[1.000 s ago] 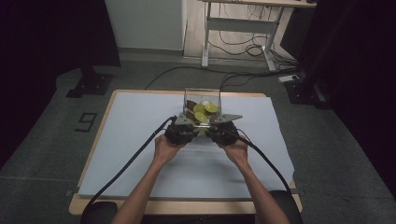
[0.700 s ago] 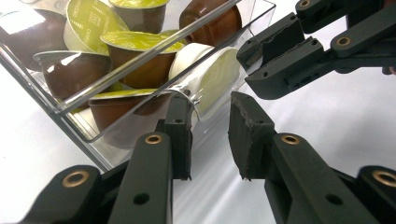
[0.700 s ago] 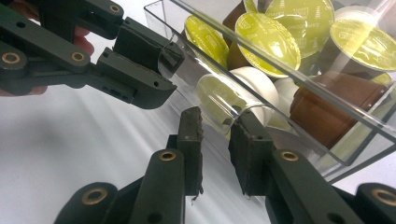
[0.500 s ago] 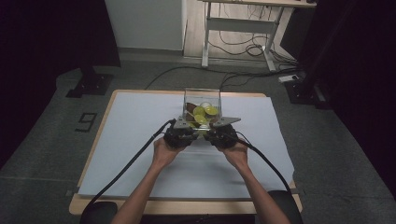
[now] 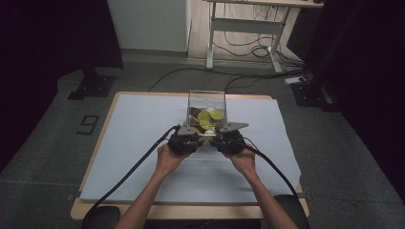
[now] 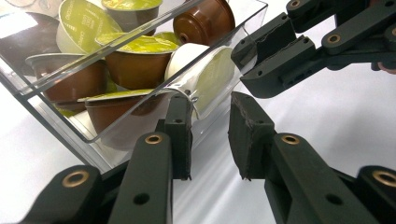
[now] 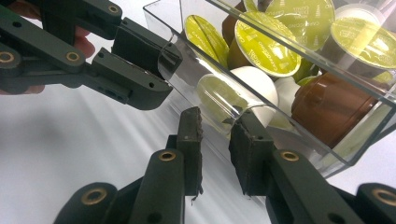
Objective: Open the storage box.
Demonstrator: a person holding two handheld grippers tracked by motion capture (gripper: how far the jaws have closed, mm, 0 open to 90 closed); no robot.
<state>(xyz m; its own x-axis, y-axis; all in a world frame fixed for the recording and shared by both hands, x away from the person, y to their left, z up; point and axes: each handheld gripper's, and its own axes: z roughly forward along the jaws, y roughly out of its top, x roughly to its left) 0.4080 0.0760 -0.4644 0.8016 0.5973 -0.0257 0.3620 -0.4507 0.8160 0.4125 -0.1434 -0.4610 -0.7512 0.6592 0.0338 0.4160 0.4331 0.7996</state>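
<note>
A clear plastic box (image 5: 206, 101) stands at the middle of the table and holds several coffee capsules (image 5: 209, 117) with green, brown and white shells. My left gripper (image 5: 196, 134) and right gripper (image 5: 218, 134) sit side by side at its near wall. In the left gripper view my left gripper (image 6: 210, 135) is shut on that clear wall (image 6: 140, 126), close to a white capsule (image 6: 201, 70). In the right gripper view my right gripper (image 7: 217, 140) clamps the same wall (image 7: 187, 88). Each view shows the other gripper biting the rim: the right gripper (image 6: 261, 60), the left gripper (image 7: 156, 70).
A white sheet (image 5: 143, 124) covers the wooden table (image 5: 191, 211). Black cables (image 5: 138, 167) trail from both grippers toward the near edge. On the floor beyond stand a desk frame (image 5: 243, 28) with loose wires and a black stand base (image 5: 93, 86).
</note>
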